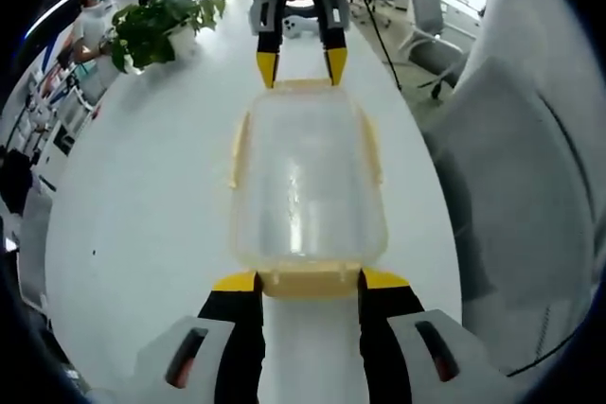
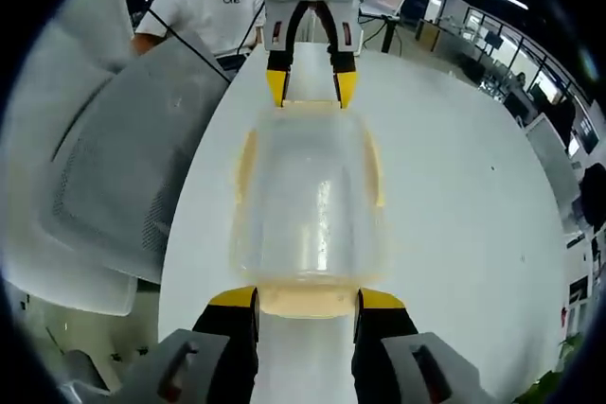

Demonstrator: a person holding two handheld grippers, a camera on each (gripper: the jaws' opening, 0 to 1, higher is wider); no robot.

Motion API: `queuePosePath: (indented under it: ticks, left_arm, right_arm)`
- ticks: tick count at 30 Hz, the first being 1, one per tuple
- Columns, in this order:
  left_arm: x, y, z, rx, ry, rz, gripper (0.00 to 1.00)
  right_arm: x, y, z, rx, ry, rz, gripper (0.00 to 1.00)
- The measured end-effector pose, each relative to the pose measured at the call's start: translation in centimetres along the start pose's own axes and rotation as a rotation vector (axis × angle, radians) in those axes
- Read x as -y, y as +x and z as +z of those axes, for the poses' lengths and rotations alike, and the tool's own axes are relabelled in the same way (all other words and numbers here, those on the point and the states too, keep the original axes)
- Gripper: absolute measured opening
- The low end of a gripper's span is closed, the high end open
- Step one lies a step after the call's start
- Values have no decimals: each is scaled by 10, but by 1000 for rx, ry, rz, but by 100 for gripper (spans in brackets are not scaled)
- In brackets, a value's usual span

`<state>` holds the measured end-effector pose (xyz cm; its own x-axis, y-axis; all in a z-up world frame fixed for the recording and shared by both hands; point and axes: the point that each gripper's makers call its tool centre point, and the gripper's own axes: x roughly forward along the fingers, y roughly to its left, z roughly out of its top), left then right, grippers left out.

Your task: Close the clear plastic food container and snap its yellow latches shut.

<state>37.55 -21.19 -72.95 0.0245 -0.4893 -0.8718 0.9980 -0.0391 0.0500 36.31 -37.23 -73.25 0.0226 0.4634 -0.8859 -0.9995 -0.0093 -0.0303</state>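
Note:
The clear plastic container (image 1: pixel 308 186) (image 2: pixel 308 205) lies lengthwise on the white table (image 1: pixel 142 215) with its lid on. Yellow side latches (image 1: pixel 239 149) (image 2: pixel 372 167) run along its long edges. My left gripper (image 1: pixel 310 281) is open, its yellow-tipped jaws standing either side of the near end latch (image 1: pixel 308 283). At the opposite end, my right gripper (image 2: pixel 308 300) is also open, straddling that end's latch (image 2: pixel 308 304). Each gripper appears at the far end in the other's view: the right gripper (image 1: pixel 301 65), the left gripper (image 2: pixel 308 84).
A grey mesh chair (image 1: pixel 530 186) (image 2: pixel 123 186) stands close to one long side of the table. A potted plant (image 1: pixel 156 26) sits at the table's far corner. A person in a white shirt (image 2: pixel 204 7) stands behind the left gripper.

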Motion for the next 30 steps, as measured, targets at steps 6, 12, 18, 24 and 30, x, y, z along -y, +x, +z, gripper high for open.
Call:
queuePosePath:
  ticks: [6,12,18,24,30]
  left_arm:
    - [1,2,-1,-6,0,-5,36]
    - [1,5,0,-3,-1,-8,36]
    - [-1,6,0,0,-3,-15,36]
    - [0,9,-2,-10,-4,-23,36]
    - [-1,11,-4,-11,-4,-24,36]
  right_arm:
    - [-2,3,-1,-1,-1,4,36]
    - [-2,4,-4,-2,3,5,36]
    - [-1,5,-6,-5,1,4,36]
    - [-1,8,-7,-5,3,10,36]
    - [0,9,-8,-2,5,9,36]
